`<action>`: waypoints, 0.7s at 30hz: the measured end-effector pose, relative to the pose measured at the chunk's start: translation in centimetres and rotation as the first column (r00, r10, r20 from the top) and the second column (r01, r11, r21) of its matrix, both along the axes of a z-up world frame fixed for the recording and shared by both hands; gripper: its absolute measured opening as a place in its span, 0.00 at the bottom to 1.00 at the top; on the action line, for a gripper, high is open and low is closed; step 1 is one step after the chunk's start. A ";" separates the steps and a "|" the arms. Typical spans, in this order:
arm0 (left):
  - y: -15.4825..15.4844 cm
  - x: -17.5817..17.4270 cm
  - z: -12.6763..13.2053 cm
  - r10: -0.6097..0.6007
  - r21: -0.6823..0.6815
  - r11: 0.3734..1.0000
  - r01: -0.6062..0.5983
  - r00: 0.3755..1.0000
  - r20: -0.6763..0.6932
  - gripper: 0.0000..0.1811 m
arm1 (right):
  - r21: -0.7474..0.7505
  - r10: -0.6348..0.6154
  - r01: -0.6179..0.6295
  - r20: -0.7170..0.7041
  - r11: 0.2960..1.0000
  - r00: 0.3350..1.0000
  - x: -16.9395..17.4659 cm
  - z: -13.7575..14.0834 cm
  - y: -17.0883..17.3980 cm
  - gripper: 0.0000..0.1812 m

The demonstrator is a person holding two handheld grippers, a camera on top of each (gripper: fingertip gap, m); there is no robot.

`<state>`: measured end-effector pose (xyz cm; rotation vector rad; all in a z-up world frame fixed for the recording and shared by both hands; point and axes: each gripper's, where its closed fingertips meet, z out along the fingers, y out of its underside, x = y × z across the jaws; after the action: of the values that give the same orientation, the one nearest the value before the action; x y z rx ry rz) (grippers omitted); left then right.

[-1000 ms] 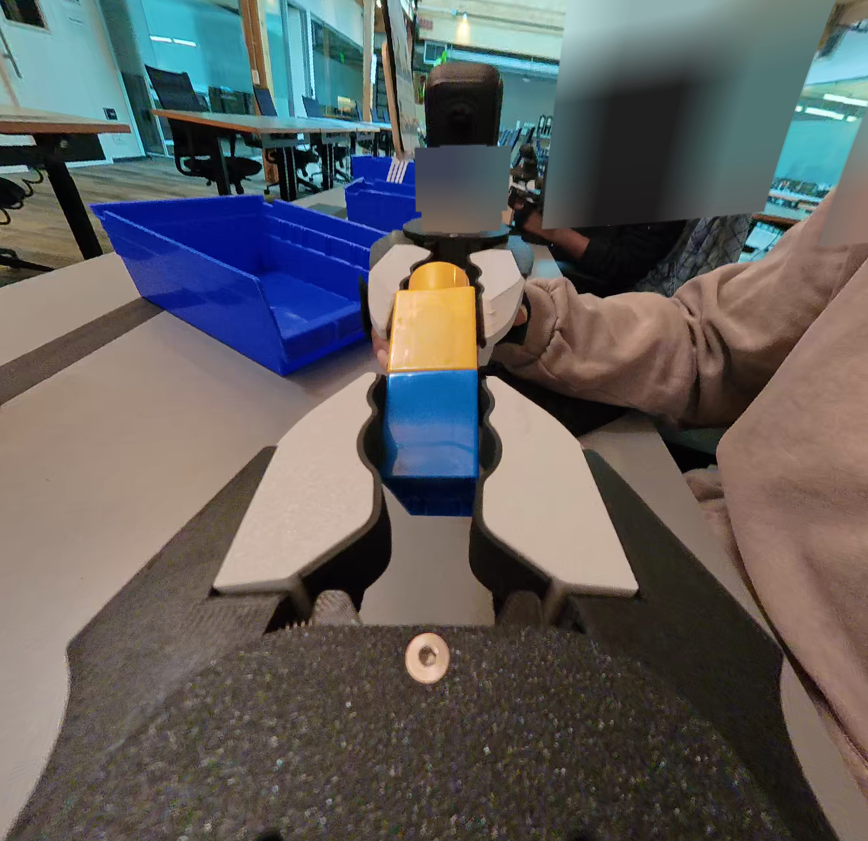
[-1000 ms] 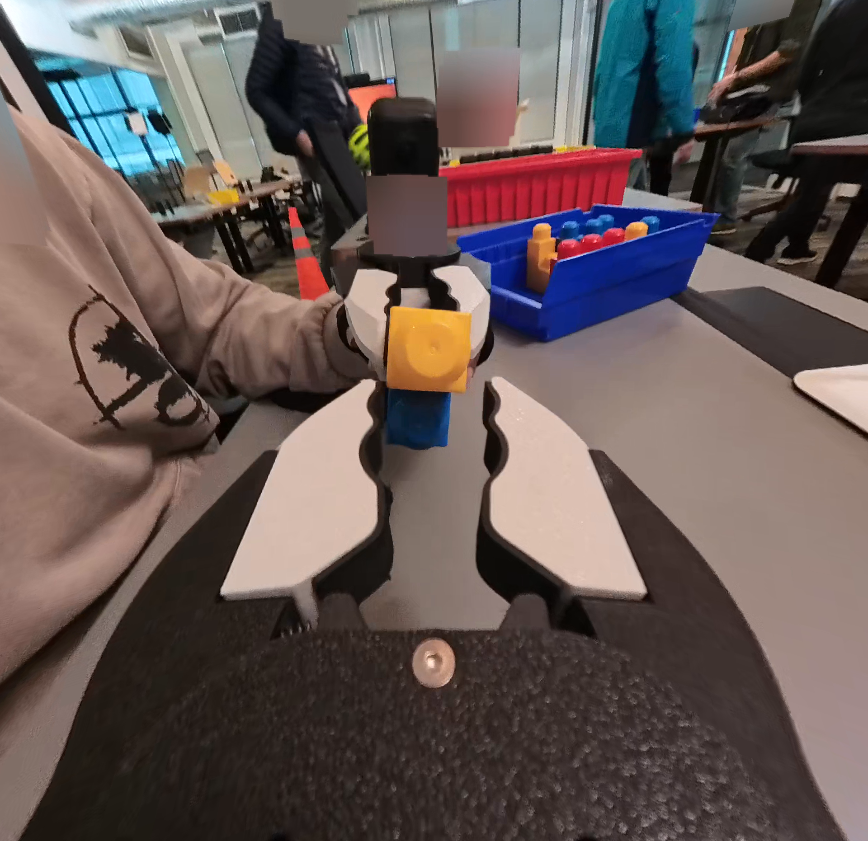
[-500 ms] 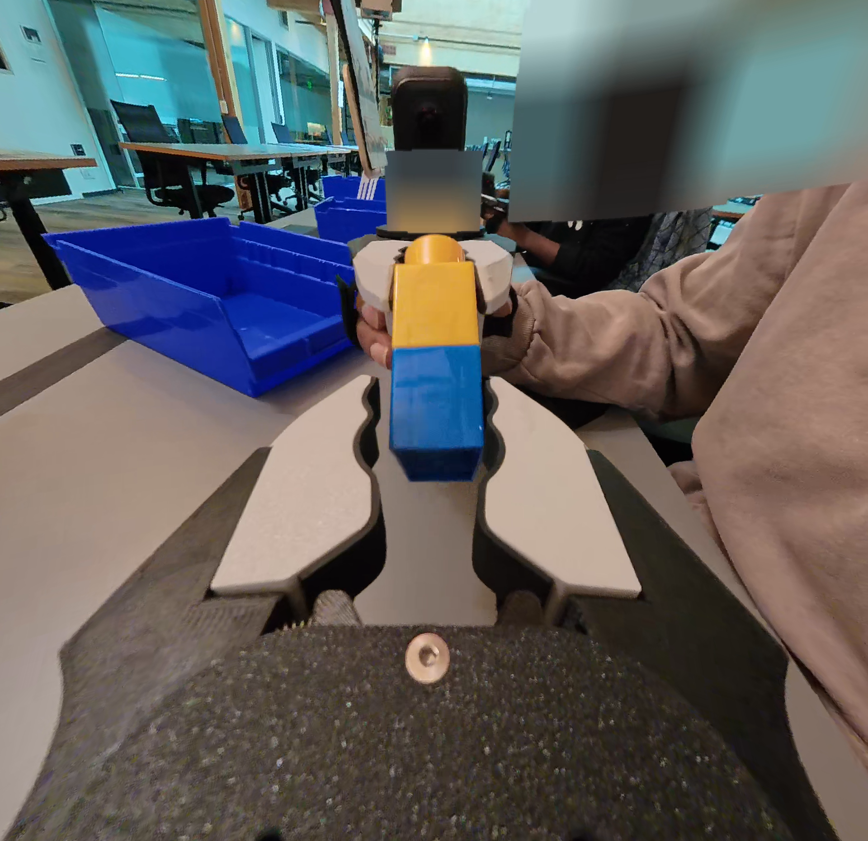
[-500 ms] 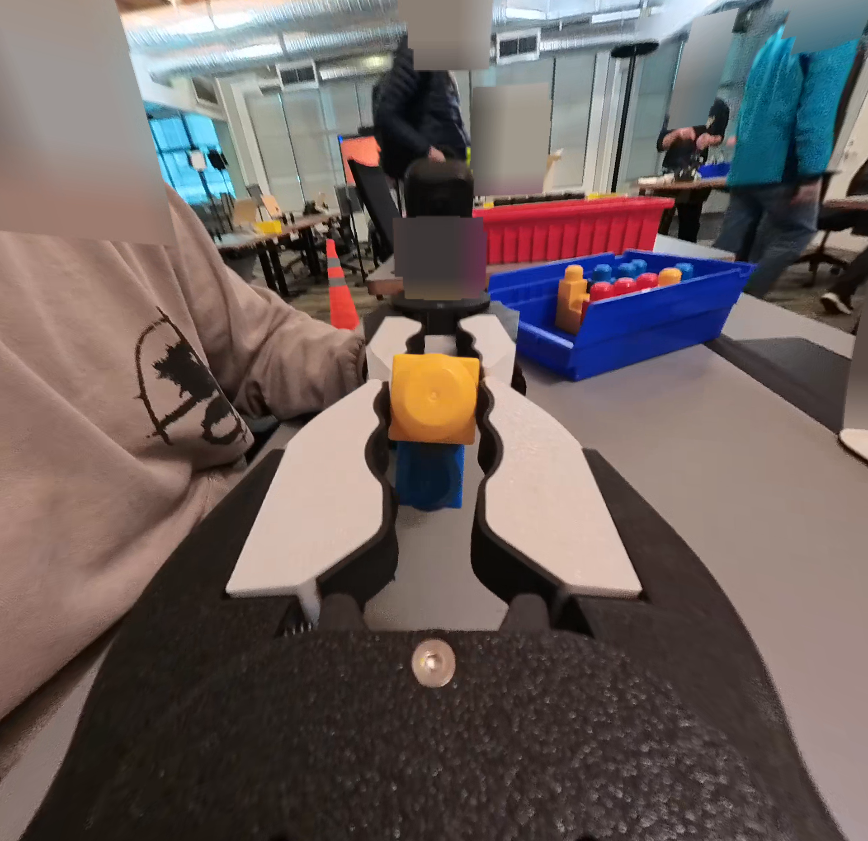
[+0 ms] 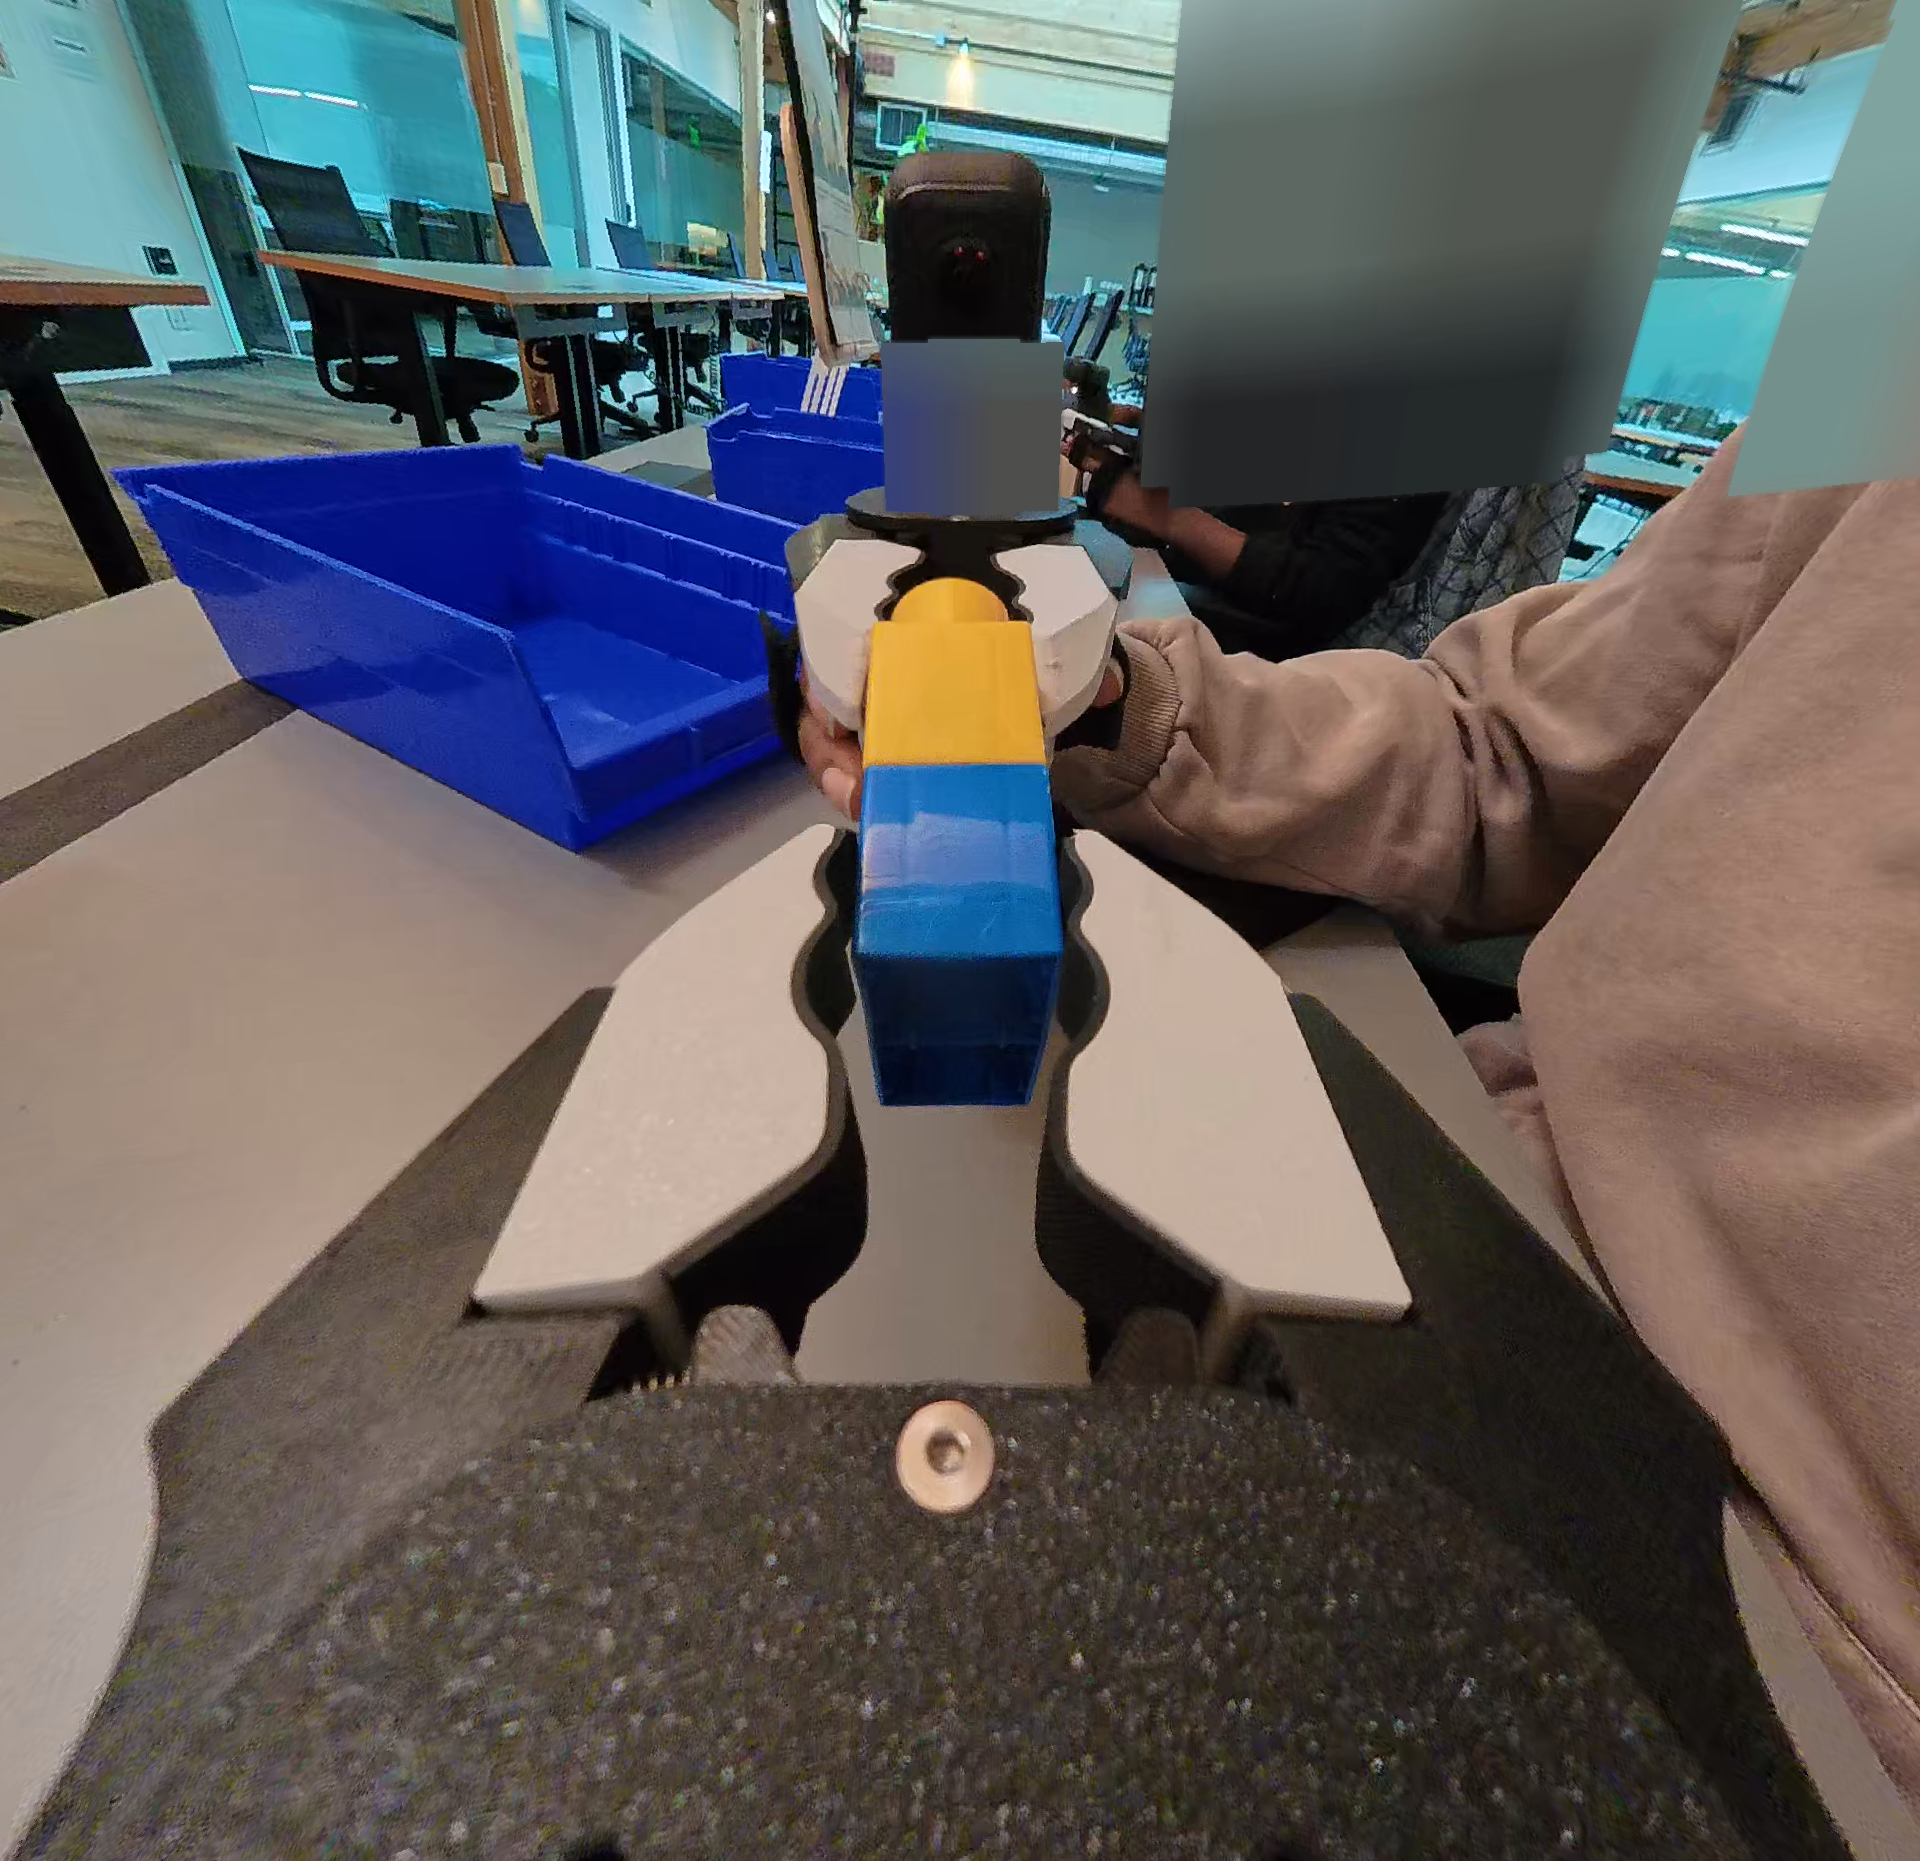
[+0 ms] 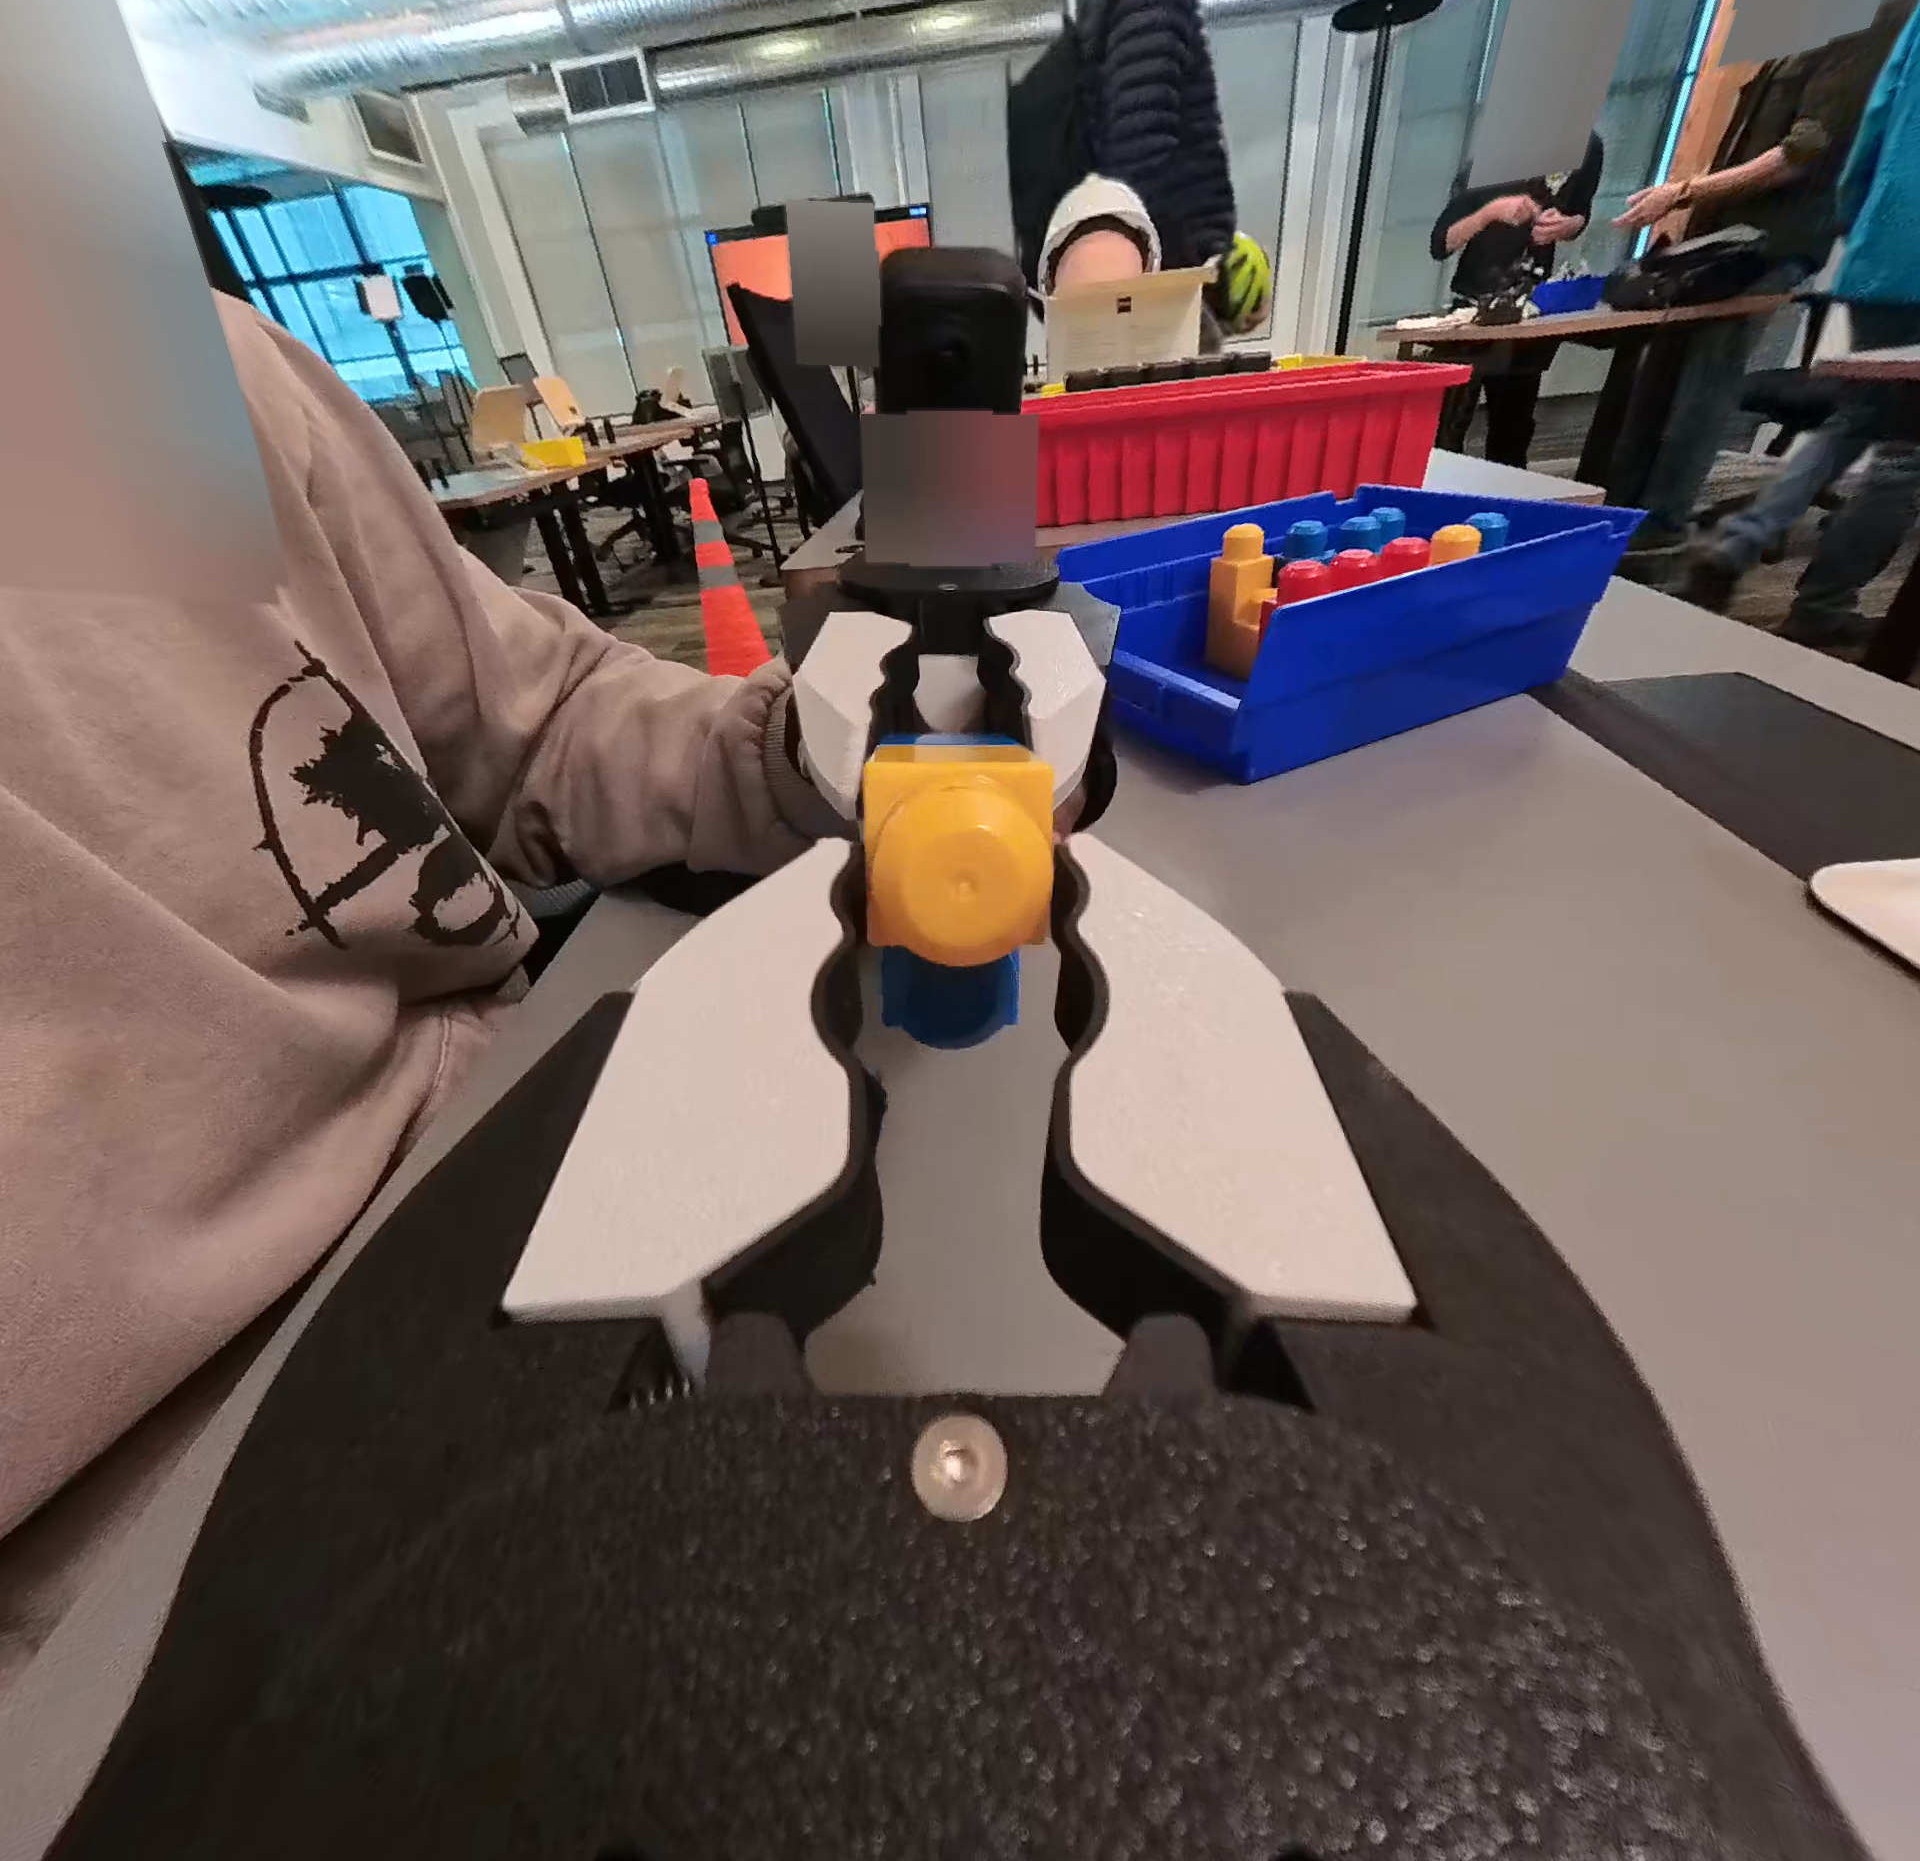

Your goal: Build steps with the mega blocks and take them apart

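Observation:
A yellow mega block is plugged onto a blue mega block; the pair is held in the air between my two grippers, which face each other. My left gripper is shut on the blue block, whose hollow underside faces its camera. My right gripper is shut on the yellow block, whose stud points at its camera. A part of the blue block shows beneath the yellow one. The right gripper shows far off in the left wrist view, and the left gripper in the right wrist view.
An empty blue bin stands on the grey table, with another blue bin behind it. A blue bin holds several blocks, with a red bin behind. The person's sleeve lies close by. People stand beyond. Less than 4 cm separates the two grippers' tips.
My right gripper has moved in over the yellow block and shut on it. The left gripper has kept its hold on the blue block and levelled the pair.

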<state>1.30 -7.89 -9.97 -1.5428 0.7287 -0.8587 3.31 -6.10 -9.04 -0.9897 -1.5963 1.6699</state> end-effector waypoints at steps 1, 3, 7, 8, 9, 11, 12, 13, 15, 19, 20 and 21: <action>0.0 0.0 0.1 0.000 0.000 1.000 0.000 1.000 0.007 0.20 | -0.006 -0.002 0.002 -0.004 1.000 1.000 0.0 0.1 0.0 0.18; 0.0 0.0 0.0 -0.004 -0.002 1.000 0.004 1.000 0.014 0.20 | -0.016 -0.002 0.002 -0.011 1.000 1.000 0.0 0.3 0.0 0.18; 0.0 0.2 0.0 -0.006 -0.001 1.000 0.006 1.000 0.011 0.20 | -0.021 -0.008 0.008 -0.023 1.000 1.000 0.1 0.8 0.0 0.18; 0.0 0.2 0.0 -0.007 -0.001 1.000 0.007 1.000 0.013 0.20 | -0.022 -0.010 0.010 -0.024 1.000 1.000 0.0 0.9 0.0 0.18; 0.0 0.2 0.0 -0.009 -0.001 1.000 0.009 1.000 0.013 0.20 | -0.019 -0.011 0.011 -0.020 1.000 1.000 0.1 1.0 0.0 0.18; -0.1 0.3 -0.1 -0.012 0.002 1.000 0.012 1.000 0.005 0.20 | -0.009 -0.010 0.010 -0.013 1.000 1.000 0.1 1.0 -0.1 0.18; -0.1 0.3 -0.1 -0.013 0.003 1.000 0.013 1.000 0.001 0.20 | -0.006 -0.008 0.008 -0.010 1.000 1.000 0.2 1.0 -0.1 0.18; -0.1 0.4 -0.1 -0.013 0.005 1.000 0.013 1.000 -0.003 0.20 | -0.001 -0.005 0.005 -0.008 1.000 1.000 0.2 0.9 -0.1 0.18; -0.2 0.5 -0.1 -0.016 0.008 1.000 0.017 1.000 -0.008 0.20 | -0.001 0.000 0.000 -0.008 1.000 1.000 0.3 1.0 -0.2 0.18; -0.3 0.6 0.0 -0.023 0.013 1.000 0.023 1.000 -0.019 0.20 | 0.006 0.011 -0.011 -0.008 1.000 1.000 0.5 1.1 -0.3 0.18; -0.4 0.6 0.0 -0.025 0.014 1.000 0.025 0.999 -0.021 0.20 | 0.008 0.014 -0.014 -0.010 1.000 1.000 0.5 1.1 -0.4 0.18; -0.4 0.6 0.0 -0.027 0.014 1.000 0.027 0.999 -0.021 0.20 | 0.009 0.015 -0.015 -0.013 1.000 1.000 0.6 1.3 -0.3 0.18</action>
<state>1.89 -8.30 -9.97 -1.5342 0.7713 -0.8564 3.92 -6.42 -7.78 -0.9624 -1.6047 1.6751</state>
